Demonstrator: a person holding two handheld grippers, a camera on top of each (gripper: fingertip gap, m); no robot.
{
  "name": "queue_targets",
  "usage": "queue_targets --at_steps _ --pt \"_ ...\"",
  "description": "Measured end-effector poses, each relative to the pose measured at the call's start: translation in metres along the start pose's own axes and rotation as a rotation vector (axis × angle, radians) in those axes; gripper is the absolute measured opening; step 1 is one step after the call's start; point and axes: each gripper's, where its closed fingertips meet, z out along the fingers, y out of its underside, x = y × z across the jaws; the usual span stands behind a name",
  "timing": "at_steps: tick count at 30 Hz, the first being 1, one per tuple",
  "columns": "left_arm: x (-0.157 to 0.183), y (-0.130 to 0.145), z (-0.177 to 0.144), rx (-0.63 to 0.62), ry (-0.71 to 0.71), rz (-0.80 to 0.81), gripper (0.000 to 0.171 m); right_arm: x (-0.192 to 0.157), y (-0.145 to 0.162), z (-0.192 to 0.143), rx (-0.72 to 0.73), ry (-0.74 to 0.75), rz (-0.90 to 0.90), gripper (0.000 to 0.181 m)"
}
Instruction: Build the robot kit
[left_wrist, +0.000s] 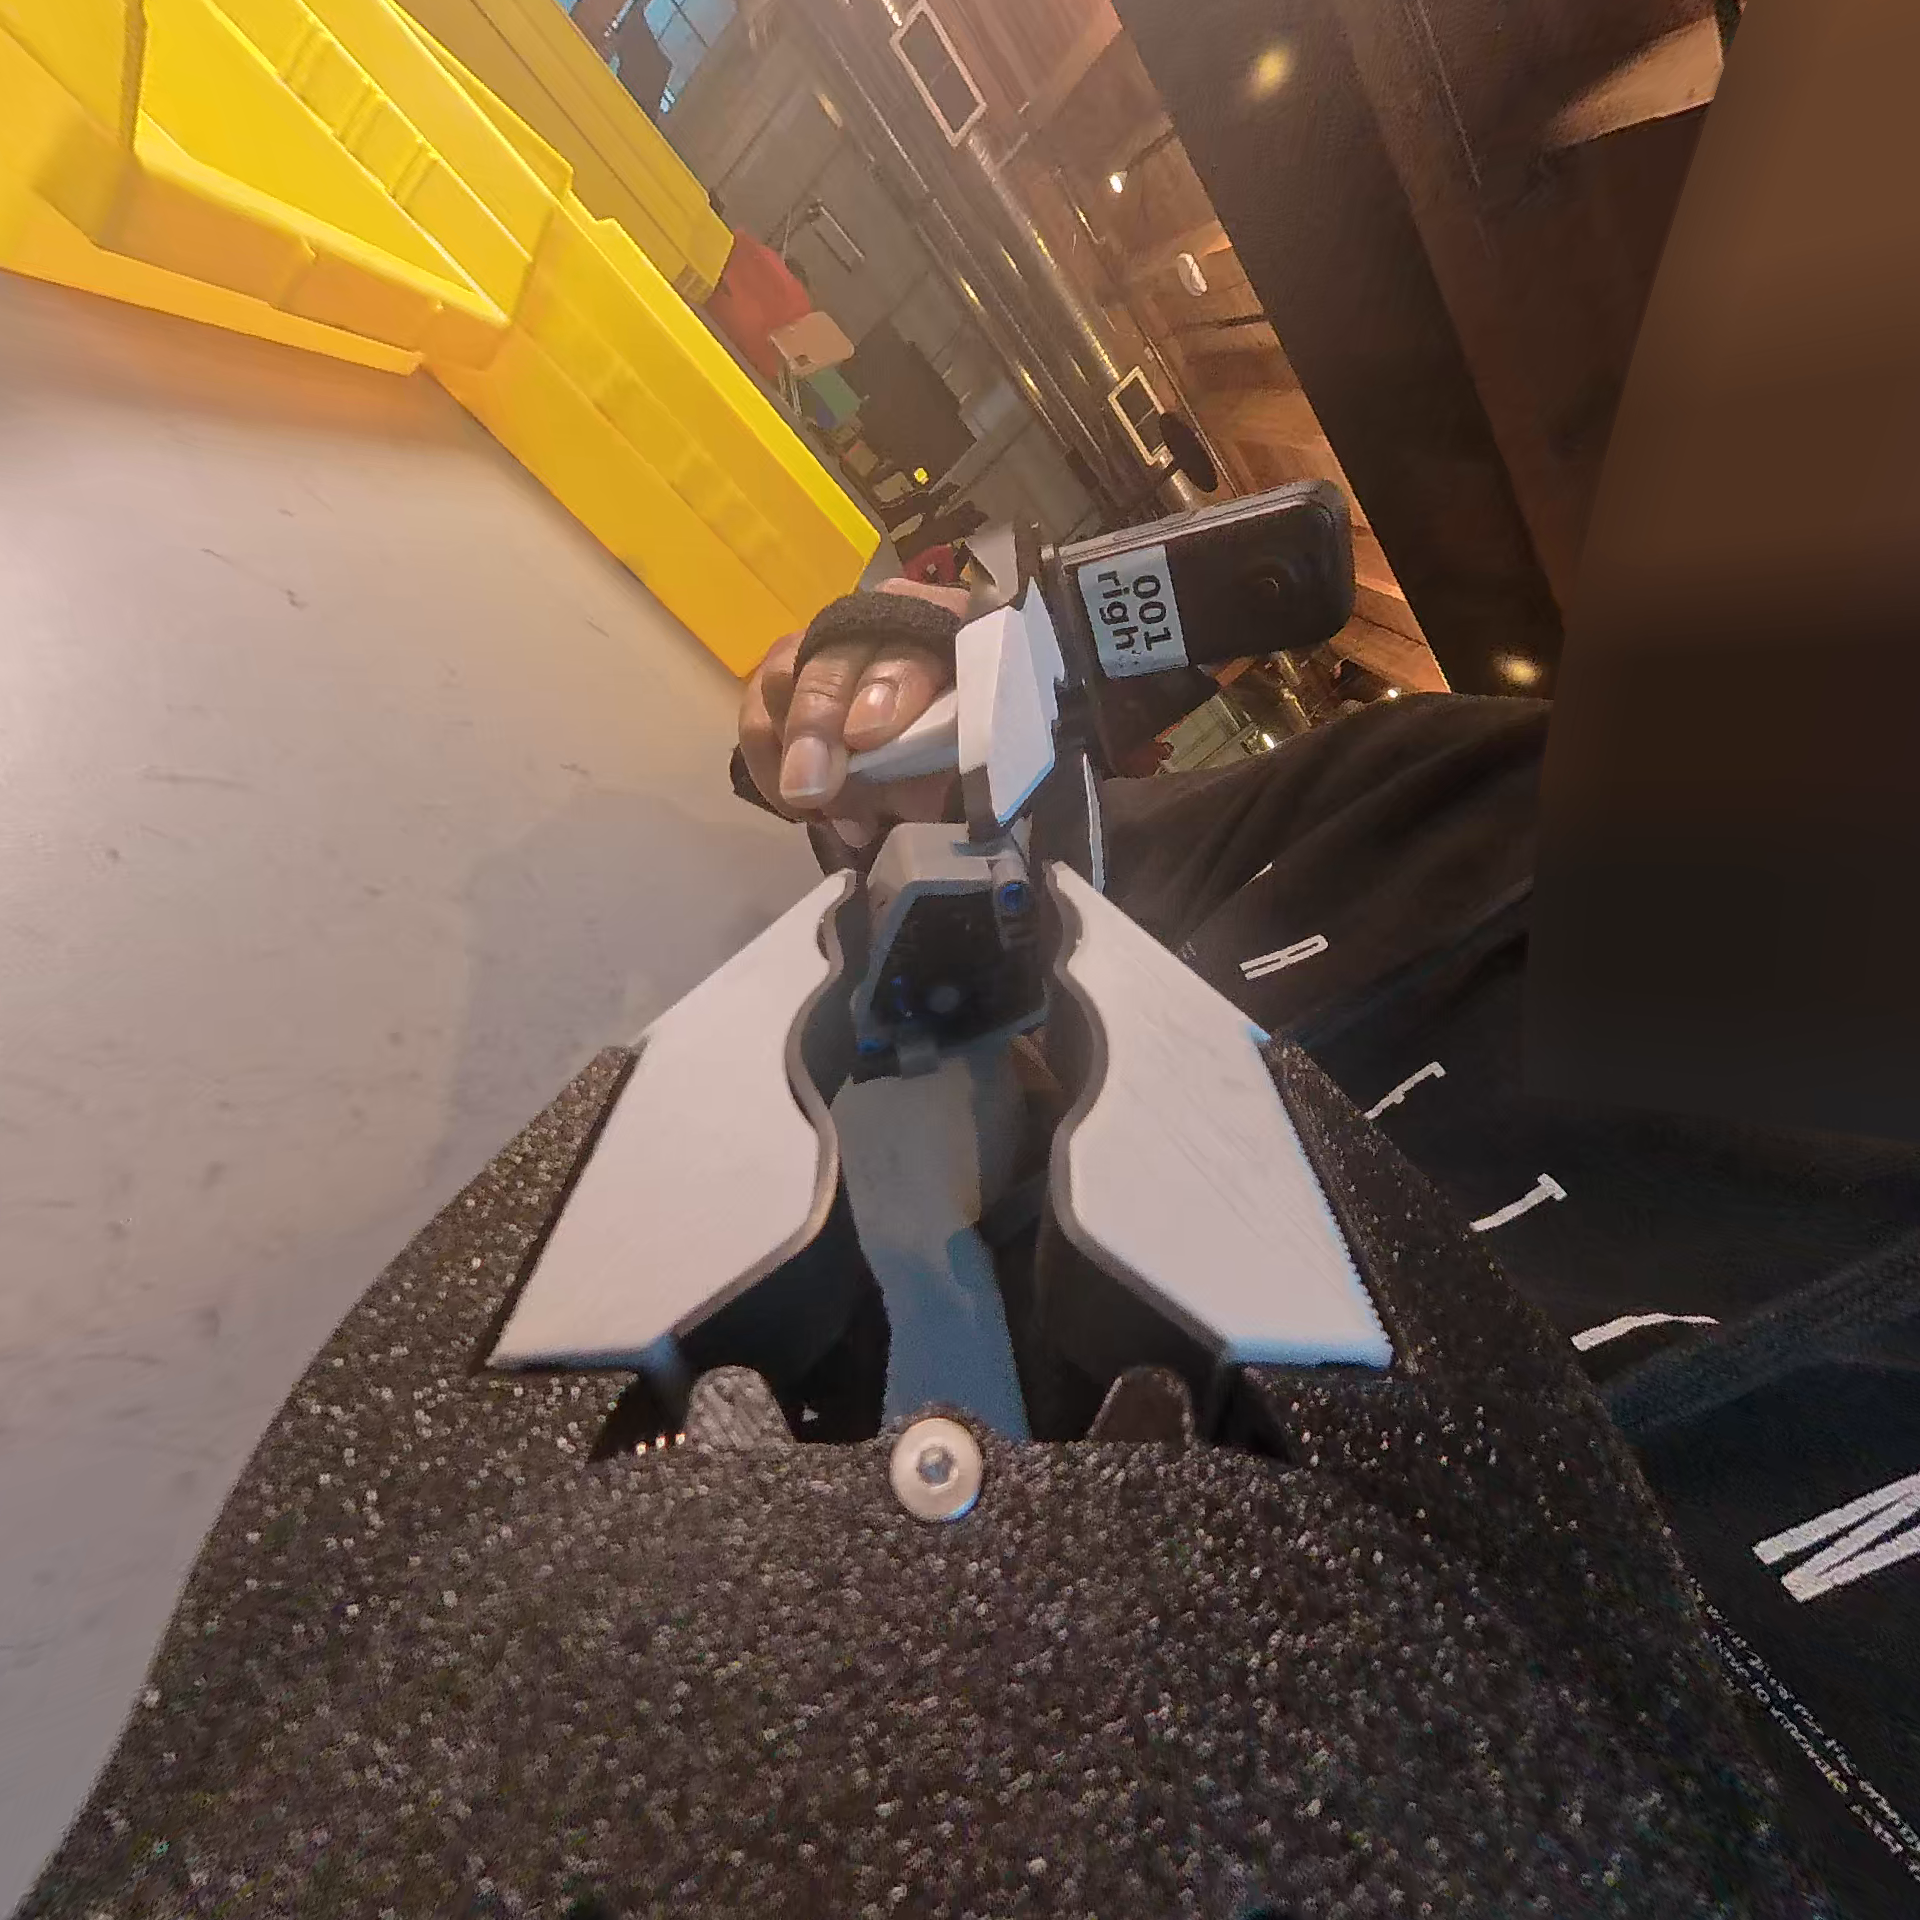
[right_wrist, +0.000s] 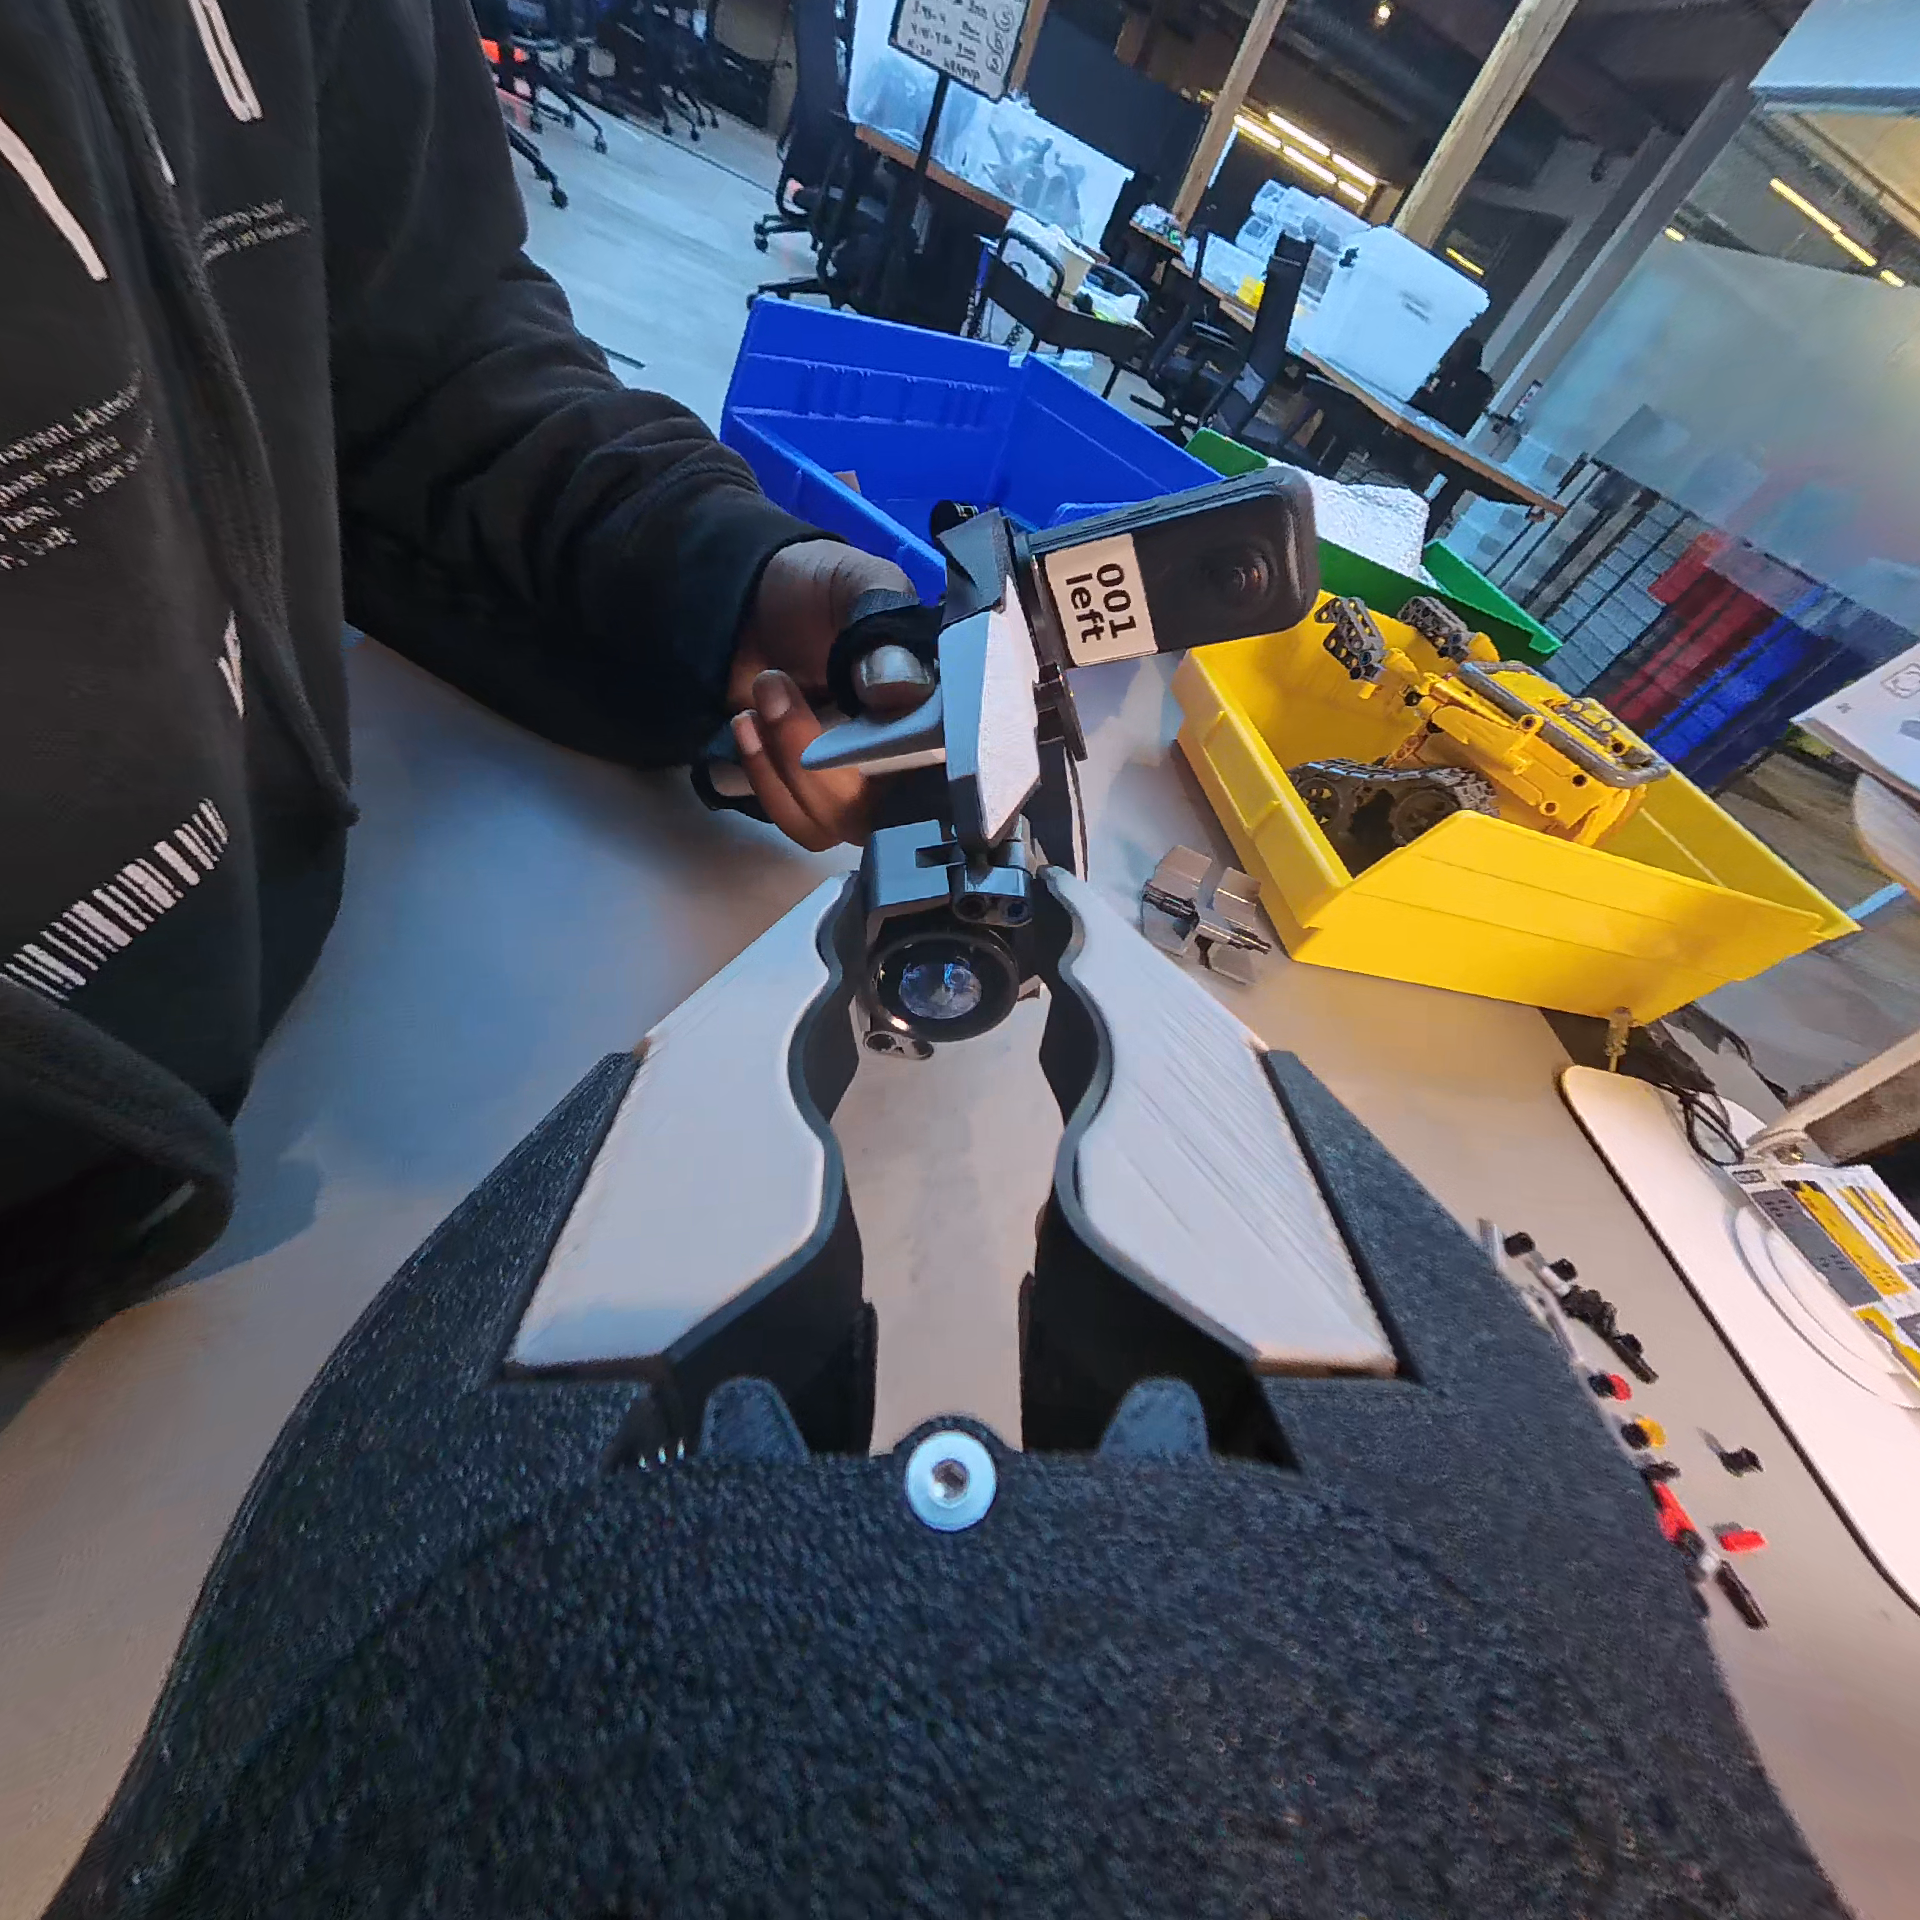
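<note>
My two grippers point at each other, nose to nose, above a pale table (right_wrist: 499, 935). In the left wrist view my left gripper (left_wrist: 951, 894) is open, and its grey fingertips (left_wrist: 831, 914) flank the front of the right gripper's body (left_wrist: 945, 956), which a hand (left_wrist: 831, 717) holds by a grey trigger. A grey strip (left_wrist: 925, 1195) lies in the gap between the fingers. In the right wrist view my right gripper (right_wrist: 945, 894) is open, and its fingertips (right_wrist: 1070, 914) flank the left gripper's camera lens (right_wrist: 940, 987), held by the other hand (right_wrist: 800, 665). Neither gripper holds a loose object.
A yellow bin (right_wrist: 1507, 935) at the right holds a yellow tracked brick-built vehicle (right_wrist: 1455, 748). Beside it lie a small metal block (right_wrist: 1205, 914), a blue bin (right_wrist: 914, 416) and a green bin (right_wrist: 1475, 592). Small black, red and yellow pieces (right_wrist: 1631, 1392) and a booklet (right_wrist: 1839, 1247) lie at the right. Stacked yellow bins (left_wrist: 416, 208) stand by the left gripper. The person's black hoodie (right_wrist: 260, 416) fills the left. My two grippers' fingertips are within a few centimetres of each other.
</note>
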Motion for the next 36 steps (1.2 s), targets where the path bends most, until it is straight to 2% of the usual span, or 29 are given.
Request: queue_targets --at_steps 2,3,4,7,18,22,31,36 --pt "-0.001 -0.006 -0.007 0.031 -0.001 0.0 0.03 0.002 0.002 -0.007 0.0 -0.012 0.023 0.024" --pt "-0.005 -0.022 -0.022 0.114 -0.009 -0.008 0.024 0.008 -0.003 -0.016 0.035 0.004 0.054 0.011" --pt "-0.007 -0.032 -0.033 0.154 -0.015 -0.013 0.023 0.014 0.0 -0.02 0.02 0.036 0.033 0.008" --pt "-0.002 -0.02 -0.018 0.098 0.008 0.01 0.025 0.011 0.0 -0.015 0.03 0.027 0.024 0.007" --pt "-0.013 -0.021 -0.024 0.099 -0.039 0.014 0.024 0.007 0.005 -0.017 0.037 -0.02 0.051 0.007" --pt "-0.015 -0.019 -0.023 0.08 -0.066 0.046 0.025 0.005 0.021 -0.019 -0.058 -0.048 0.021 0.007" --pt "-0.015 -0.015 -0.02 0.048 -0.083 0.092 0.025 -0.014 0.1 -0.013 -0.435 -0.138 -0.021 0.009" --pt "-0.016 -0.014 -0.021 0.037 -0.106 0.113 0.025 -0.015 0.098 -0.013 -0.43 -0.142 -0.019 0.009"
